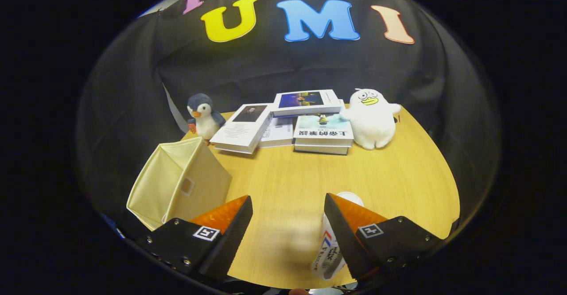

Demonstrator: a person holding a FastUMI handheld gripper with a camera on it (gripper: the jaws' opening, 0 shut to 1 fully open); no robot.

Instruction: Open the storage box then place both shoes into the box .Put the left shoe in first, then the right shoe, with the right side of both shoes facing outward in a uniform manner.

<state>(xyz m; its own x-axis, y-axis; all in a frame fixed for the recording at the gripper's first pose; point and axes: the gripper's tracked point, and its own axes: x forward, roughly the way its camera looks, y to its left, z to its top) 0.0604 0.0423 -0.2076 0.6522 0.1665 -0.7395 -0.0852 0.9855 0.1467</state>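
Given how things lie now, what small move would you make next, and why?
Probably swing the open gripper left toward the cream storage box. The box sits beside the left finger, its open top facing away from the gripper, while a white shoe lies under the right finger, not gripped.

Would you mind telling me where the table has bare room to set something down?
Bare wood runs from between the open claw fingers up to the books, bordered by the storage box and the shoe. Another patch lies before the white duck plush. The back row is crowded, penguin plush included.

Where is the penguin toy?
The penguin stands at the table's far edge, left of the books and beyond the storage box, far ahead of the open fingers.
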